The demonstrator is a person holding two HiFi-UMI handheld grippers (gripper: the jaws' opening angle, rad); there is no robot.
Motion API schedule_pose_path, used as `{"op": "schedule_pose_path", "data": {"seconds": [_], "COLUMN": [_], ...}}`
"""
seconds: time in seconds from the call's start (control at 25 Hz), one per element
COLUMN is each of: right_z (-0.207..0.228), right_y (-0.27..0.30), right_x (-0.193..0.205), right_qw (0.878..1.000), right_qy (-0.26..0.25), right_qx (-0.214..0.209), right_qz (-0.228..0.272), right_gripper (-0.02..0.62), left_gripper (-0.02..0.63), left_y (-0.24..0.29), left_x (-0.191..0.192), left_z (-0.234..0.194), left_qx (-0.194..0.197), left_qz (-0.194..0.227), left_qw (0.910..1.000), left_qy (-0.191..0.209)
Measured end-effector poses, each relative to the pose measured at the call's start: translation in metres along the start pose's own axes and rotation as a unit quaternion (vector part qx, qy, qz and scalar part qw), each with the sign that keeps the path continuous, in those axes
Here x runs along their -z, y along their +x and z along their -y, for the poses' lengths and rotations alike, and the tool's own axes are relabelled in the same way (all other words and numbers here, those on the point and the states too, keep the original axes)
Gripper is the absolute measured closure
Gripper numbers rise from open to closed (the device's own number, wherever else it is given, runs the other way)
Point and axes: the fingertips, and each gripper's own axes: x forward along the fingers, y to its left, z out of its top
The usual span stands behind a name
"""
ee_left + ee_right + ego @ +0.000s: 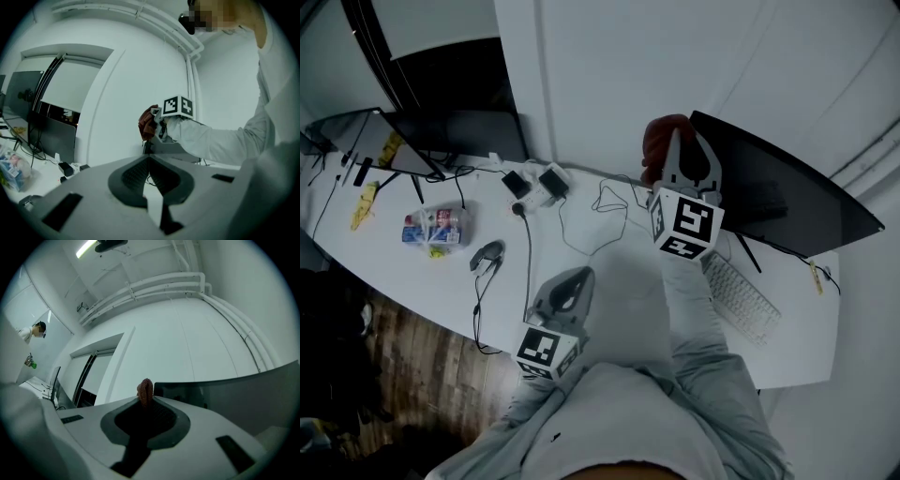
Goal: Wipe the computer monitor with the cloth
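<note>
The right gripper [677,139] is clamped on the red-brown cloth [657,142]; a wad of it stands up between the jaws in the right gripper view. The monitor [787,187] stands on the desk [609,258] just beside those jaws, at 3 o'clock from them in the head view. Its long axis runs from 10 o'clock to 4 o'clock. Contact between cloth and screen cannot be confirmed. The left gripper [577,276] (jaws pressed together on nothing) sits at 7 o'clock, well apart from the monitor. The right gripper is nearer, so the wiping stroke likely runs toward 4 o'clock along the panel.
</note>
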Motion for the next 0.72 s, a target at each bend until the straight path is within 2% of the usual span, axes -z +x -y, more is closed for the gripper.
{"op": "schedule_pose_path", "data": {"seconds": [0.24, 0.72], "right_z": [-0.004, 0.000], "right_y": [-0.007, -0.036], "right_x": [0.032, 0.125], "right_qw": [1.000, 0.993], "right_qy": [0.009, 0.033], "right_qx": [0.006, 0.013], "right_qz": [-0.030, -0.109], "right_gripper": [0.557, 0.557], "left_gripper": [0.584, 0.583], "left_y": [0.002, 0.012], "left_x": [0.012, 0.023], "left_z": [-0.003, -0.010], "left_qx": [-0.002, 0.001], "left_qz": [-0.015, -0.036], "left_qw": [0.9999, 0.9993], "left_qy": [-0.001, -0.003]}}
